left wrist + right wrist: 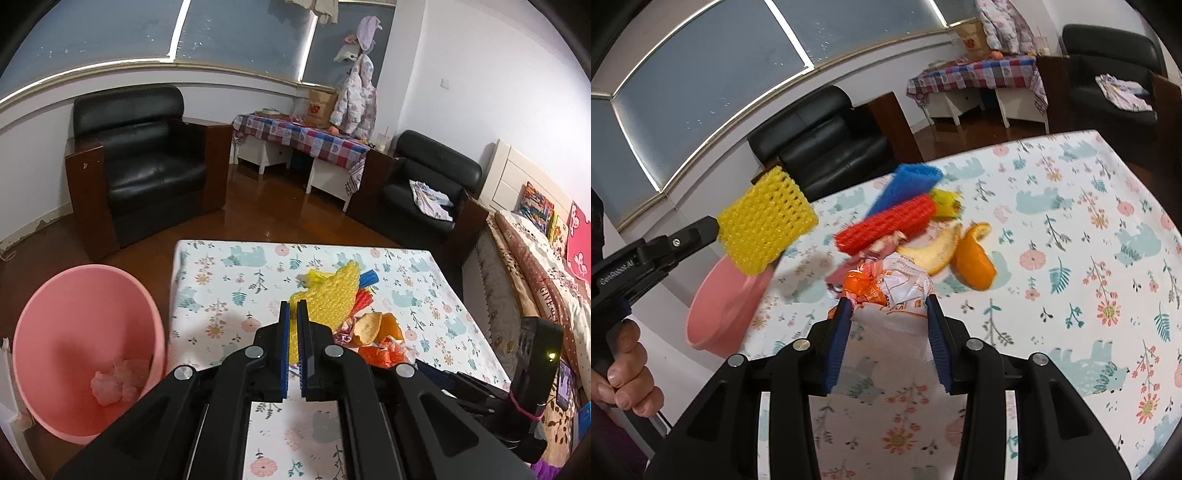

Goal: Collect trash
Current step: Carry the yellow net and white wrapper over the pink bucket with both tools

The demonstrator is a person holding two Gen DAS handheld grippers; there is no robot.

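Yellow foam net (767, 221) hangs above the pink bin (720, 306); peels (975, 258) lie on the table.

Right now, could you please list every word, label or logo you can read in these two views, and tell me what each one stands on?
"GovRobot.AI", roughly, small and slightly blurred: side of the left gripper.
"GIVE...", cut off: brown bedding beside the table.
Red brand logo, lettering too blurred to read: paper bag on the far checked table.
Orange print, too crumpled to read: white and orange wrapper between the right gripper's fingers.
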